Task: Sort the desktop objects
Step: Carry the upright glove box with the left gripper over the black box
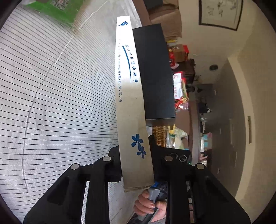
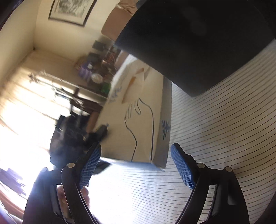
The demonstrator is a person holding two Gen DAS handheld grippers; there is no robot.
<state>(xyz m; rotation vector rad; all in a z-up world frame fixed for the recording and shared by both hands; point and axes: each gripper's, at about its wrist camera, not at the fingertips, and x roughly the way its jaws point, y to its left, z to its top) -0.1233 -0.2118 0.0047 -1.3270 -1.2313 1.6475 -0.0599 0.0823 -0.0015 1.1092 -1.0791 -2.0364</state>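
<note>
**Sorting under way: 1 box in the grip, others not yet placed**

In the left wrist view, the left gripper (image 1: 136,163) was closed on the narrow side of a white box (image 1: 129,96) printed with blue flowers and blue text. The box stood out forward from the jaws, lifted above the striped tablecloth (image 1: 51,103). Just beside its right face a black box (image 1: 155,72) was seen, edge to edge with it; whether the 2 touched, I could not tell. Farther away, at the top corner of the cloth, a green box (image 1: 55,10) lay on the table.

In the right wrist view, which was blurred, the right gripper (image 2: 136,170) stood wide open with nothing between its blue pads (image 2: 91,168). In front of it was the same white box (image 2: 138,120), with a hand drawn in outline on its large face, and beyond it the black box (image 2: 198,43) filled the upper part of the view.

As a judgement, the task was in the middle. 1 box was being carried but not yet set down. The black box and the green box seemed to be waiting for their places. No finished pile or row could be seen, so how many things were already sorted was not clear.
</note>
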